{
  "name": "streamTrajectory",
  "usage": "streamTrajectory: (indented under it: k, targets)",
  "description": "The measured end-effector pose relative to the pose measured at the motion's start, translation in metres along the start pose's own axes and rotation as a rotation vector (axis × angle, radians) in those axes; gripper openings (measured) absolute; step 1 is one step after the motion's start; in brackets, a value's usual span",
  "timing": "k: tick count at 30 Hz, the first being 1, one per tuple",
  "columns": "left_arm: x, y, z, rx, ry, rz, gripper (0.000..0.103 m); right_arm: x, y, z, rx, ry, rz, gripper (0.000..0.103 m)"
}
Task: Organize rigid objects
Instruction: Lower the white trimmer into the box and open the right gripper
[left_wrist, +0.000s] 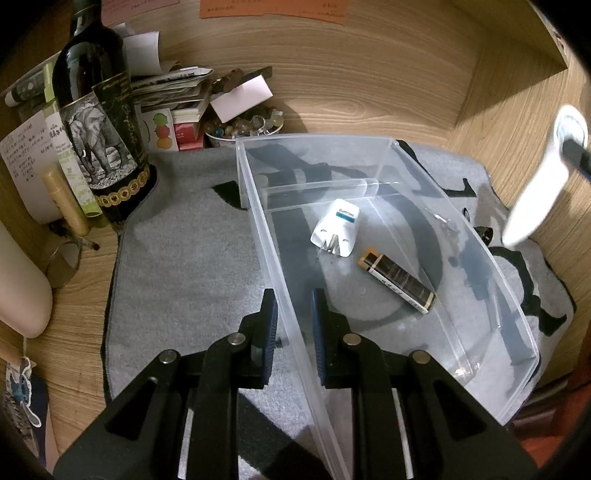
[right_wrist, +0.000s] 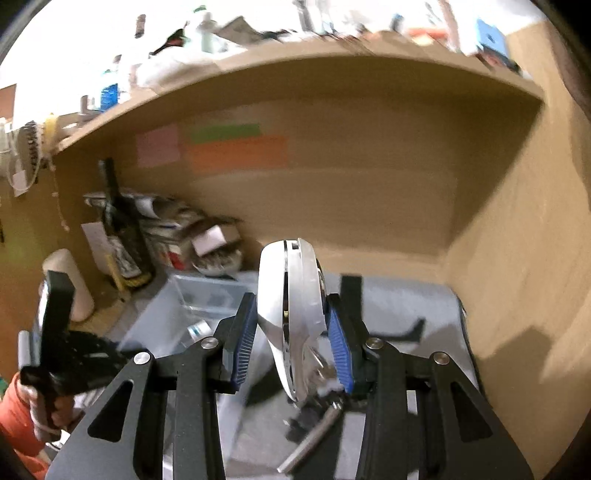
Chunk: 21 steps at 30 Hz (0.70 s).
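Observation:
A clear plastic bin (left_wrist: 480, 258) lies on a grey mat (left_wrist: 192, 266). Inside it are a white plug adapter (left_wrist: 336, 227) and a black and gold battery (left_wrist: 397, 279). My left gripper (left_wrist: 293, 325) is shut on the bin's near left wall, one finger on each side. My right gripper (right_wrist: 291, 328) is shut on a white and chrome computer mouse (right_wrist: 291, 306), held edge-up in the air above the mat; it shows blurred at the right edge of the left wrist view (left_wrist: 546, 177). The bin (right_wrist: 177, 314) lies below and left of it.
A dark wine bottle (left_wrist: 99, 122) stands at the mat's far left corner beside papers, a bowl of beads (left_wrist: 243, 125) and a cork (left_wrist: 66, 201). Wooden walls enclose the back and right. A metal rod (right_wrist: 310, 439) and small dark parts lie on the mat under the right gripper.

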<state>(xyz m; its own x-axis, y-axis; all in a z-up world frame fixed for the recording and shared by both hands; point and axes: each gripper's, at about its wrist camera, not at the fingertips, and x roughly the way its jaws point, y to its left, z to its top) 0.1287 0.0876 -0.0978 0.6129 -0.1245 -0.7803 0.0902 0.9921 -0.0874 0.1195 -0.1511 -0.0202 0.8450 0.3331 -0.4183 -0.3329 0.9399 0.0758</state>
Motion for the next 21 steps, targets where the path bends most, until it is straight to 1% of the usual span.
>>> streamTrajectory:
  k: [3, 5, 9, 14, 21]
  targets:
    - [0.000, 0.000, 0.000, -0.002, 0.000, 0.002, 0.018, -0.001, 0.011, 0.012, -0.032, -0.031, 0.036, 0.034]
    - [0.000, 0.000, 0.000, -0.003, 0.000, 0.003, 0.018, -0.001, 0.019, 0.018, -0.047, -0.043, 0.075, 0.034]
    - [0.000, 0.000, -0.001, -0.007, 0.000, 0.002, 0.018, 0.006, 0.033, 0.021, -0.079, -0.036, 0.145, 0.034]
    - [0.000, 0.001, -0.001, -0.010, 0.003, 0.001, 0.018, 0.028, 0.051, 0.016, -0.107, 0.014, 0.204, 0.034]
    - [0.001, 0.002, 0.000, -0.008, 0.008, -0.002, 0.018, 0.063, 0.051, 0.004, -0.092, 0.142, 0.190, 0.034]
